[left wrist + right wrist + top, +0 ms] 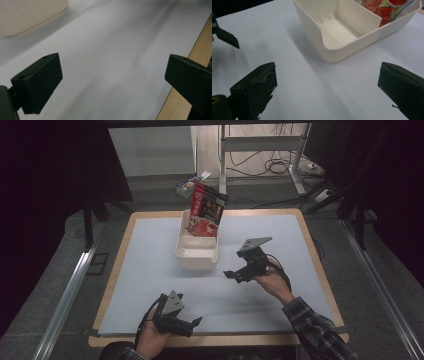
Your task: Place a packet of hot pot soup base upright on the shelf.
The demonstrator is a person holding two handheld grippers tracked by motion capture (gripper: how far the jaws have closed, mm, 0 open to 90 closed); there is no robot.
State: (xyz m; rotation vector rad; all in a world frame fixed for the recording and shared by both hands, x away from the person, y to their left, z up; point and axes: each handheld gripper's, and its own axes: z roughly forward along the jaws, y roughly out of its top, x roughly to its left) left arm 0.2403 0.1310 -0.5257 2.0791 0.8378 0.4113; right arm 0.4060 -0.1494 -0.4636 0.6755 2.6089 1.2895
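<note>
1. Two grippers are over the pale blue mat (150,270), and both have nothing in them.
2. Nearest, the left gripper (192,324) sits low at the near edge of the mat, by the table's wooden rim (200,47); its jaws stand wide apart with bare mat between them.
3. Farther in and to the right, the right gripper (231,275) hangs just off the near right corner of the white bin (197,257), jaws spread wide and gripping nothing, aimed left toward the bin.
4. Up close in the right gripper view, the white bin (329,50) shows a divider wall, and its near compartment is bare.
5. Farthest, a red snack bag (207,210) stands tilted in the bin's far compartment, its top poking above the rim.
</note>
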